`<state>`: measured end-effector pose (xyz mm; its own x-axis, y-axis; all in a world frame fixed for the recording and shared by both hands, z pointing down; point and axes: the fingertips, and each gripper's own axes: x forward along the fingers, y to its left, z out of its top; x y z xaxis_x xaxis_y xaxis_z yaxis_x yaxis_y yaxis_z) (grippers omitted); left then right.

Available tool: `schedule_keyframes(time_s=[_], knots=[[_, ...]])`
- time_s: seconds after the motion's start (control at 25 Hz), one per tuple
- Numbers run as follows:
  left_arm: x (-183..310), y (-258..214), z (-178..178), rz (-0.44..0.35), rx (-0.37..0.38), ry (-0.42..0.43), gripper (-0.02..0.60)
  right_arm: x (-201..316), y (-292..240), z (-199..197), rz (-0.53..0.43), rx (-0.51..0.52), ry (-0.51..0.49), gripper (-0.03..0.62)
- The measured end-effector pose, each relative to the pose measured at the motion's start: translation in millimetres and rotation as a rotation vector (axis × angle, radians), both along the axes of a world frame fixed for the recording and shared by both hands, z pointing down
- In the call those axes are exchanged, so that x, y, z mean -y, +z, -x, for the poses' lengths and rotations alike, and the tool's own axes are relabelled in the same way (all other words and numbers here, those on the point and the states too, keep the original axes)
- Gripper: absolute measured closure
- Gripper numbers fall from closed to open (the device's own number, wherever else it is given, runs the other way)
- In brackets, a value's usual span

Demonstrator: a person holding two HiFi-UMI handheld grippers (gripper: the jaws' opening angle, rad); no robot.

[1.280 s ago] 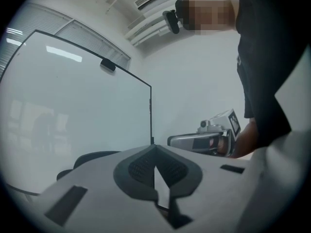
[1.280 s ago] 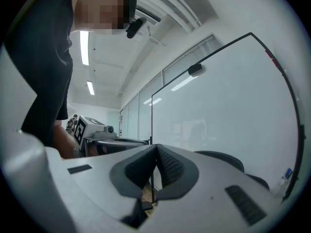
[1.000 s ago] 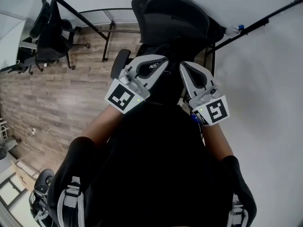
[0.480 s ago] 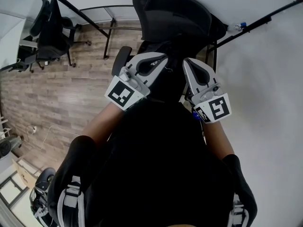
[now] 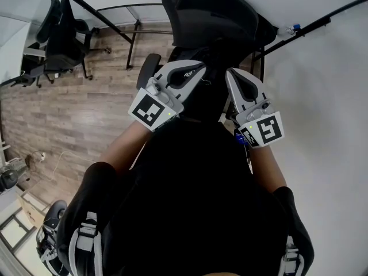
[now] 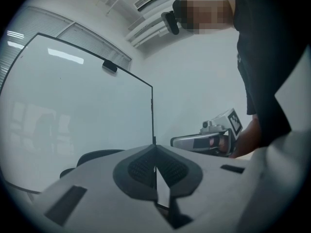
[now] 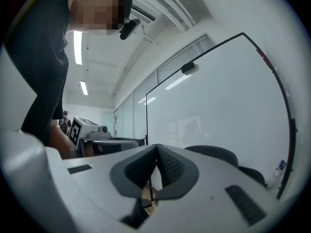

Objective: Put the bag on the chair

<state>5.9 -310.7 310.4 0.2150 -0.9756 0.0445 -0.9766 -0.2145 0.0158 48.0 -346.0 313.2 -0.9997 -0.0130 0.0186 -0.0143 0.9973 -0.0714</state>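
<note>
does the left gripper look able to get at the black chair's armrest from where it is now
Probably yes. The left gripper, jaws shut and empty, is held close beside the armrest of the black chair, and the head view shows nothing between them.

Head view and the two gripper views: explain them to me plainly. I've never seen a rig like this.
There is no robot here. A person holds a left hand-held gripper and a right hand-held gripper, each a two-jaw clamp carrying a marker cube. The head view comes from a camera on the person's head. It looks steeply down past their dark torso to a black office chair on a wooden floor. Each gripper view comes from a camera riding on that tool, looking along its jaws toward a framed white panel. Both pairs of jaws are closed with nothing between them, so nothing is held.
</note>
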Motion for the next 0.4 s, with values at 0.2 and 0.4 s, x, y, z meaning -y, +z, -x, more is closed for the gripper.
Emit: schedule_keyframes(time_s=[0.2,0.4], knots=[[-2.5,-1.9,-0.3,-0.006,-0.008,-0.007,0.575,-2.6,0.5,-1.6,-0.005,-0.004,-0.003,0.592],[-4.6,-2.6,0.8,-0.004,-0.007,-0.011,0.575,-7.0,2.3,1.0,-0.001,-0.006,-0.011,0.593]])
